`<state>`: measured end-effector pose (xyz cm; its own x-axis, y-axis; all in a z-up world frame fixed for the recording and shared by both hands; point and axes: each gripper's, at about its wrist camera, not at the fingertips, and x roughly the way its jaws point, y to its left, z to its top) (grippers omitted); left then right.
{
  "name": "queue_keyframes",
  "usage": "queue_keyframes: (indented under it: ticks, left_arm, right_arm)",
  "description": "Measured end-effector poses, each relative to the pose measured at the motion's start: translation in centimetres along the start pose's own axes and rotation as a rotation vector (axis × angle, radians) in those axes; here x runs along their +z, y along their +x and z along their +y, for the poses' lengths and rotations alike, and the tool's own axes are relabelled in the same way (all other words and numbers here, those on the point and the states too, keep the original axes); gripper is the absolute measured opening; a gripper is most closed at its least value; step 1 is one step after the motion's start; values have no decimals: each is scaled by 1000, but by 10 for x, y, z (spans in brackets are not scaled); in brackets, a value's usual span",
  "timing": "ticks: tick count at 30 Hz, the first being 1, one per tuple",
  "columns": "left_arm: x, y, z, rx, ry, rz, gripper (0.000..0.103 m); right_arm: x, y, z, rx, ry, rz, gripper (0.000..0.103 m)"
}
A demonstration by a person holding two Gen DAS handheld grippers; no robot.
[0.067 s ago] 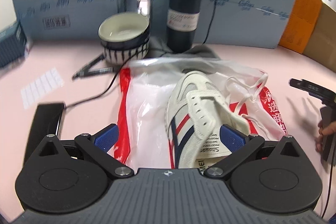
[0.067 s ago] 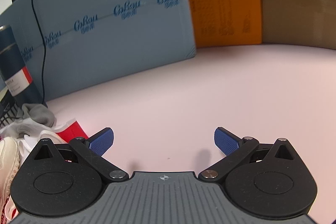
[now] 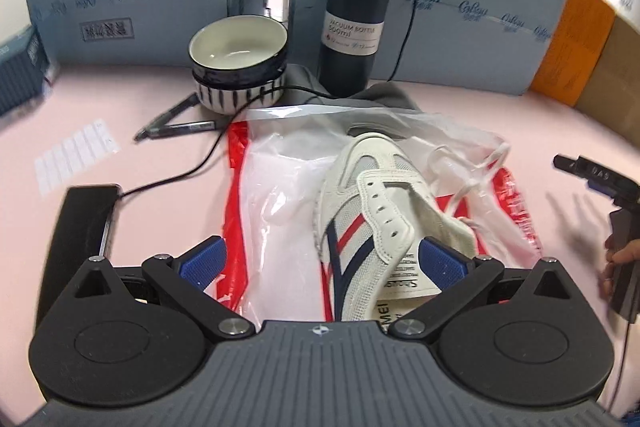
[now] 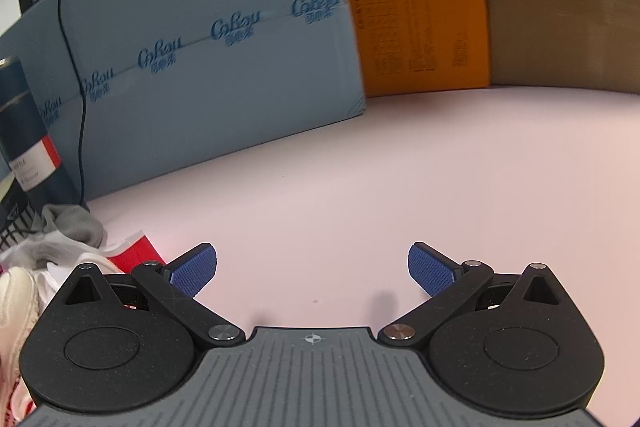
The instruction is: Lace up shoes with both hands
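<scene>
One shoe: a white shoe [image 3: 372, 223] with red and navy stripes lies on a clear plastic bag [image 3: 280, 195] with red edges, on the pink counter [image 3: 120, 115].
Laces: a loose white lace [image 3: 476, 179] lies on the bag at the right side of the shoe; the eyelets I can see look empty.
Left tool: the left tool [image 3: 322, 261] stands wide, holding nothing; the heel part of the shoe is between its blue pads, close to the right pad, but I cannot tell if it touches.
Right tool: the right tool [image 4: 312, 271] is also wide and holds nothing, above bare counter; the shoe is only at the far left edge of its view, well apart from it.
Behind the shoe: a grey cloth [image 3: 384, 95], a dark bottle [image 3: 358, 11], striped bowls [image 3: 240, 63], pens [image 3: 176, 125].
Left side: a black device [image 3: 80, 227] with a cable.
Right edge: a person's fingers [image 3: 620, 259] on a dark handle.
</scene>
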<state>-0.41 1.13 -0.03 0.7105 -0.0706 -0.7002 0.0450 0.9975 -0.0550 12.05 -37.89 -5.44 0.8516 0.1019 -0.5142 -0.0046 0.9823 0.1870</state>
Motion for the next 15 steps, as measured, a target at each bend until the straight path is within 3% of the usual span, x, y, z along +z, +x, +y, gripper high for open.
queue_keyframes:
  ticks: [6, 8, 12, 15]
  left_arm:
    - [-6, -7, 23, -134, 42, -53, 103]
    - [-14, -13, 37, -169, 97, -65, 103]
    - [14, -20, 40, -162, 218, -80, 103]
    - [40, -41, 51, -126, 288, -146, 103]
  right_arm:
    - [73, -37, -4, 88, -46, -85, 103]
    - [97, -49, -5, 118, -61, -114, 103]
    - [146, -74, -8, 177, -91, -171, 103]
    - [191, -110, 3, 198, -119, -295, 103]
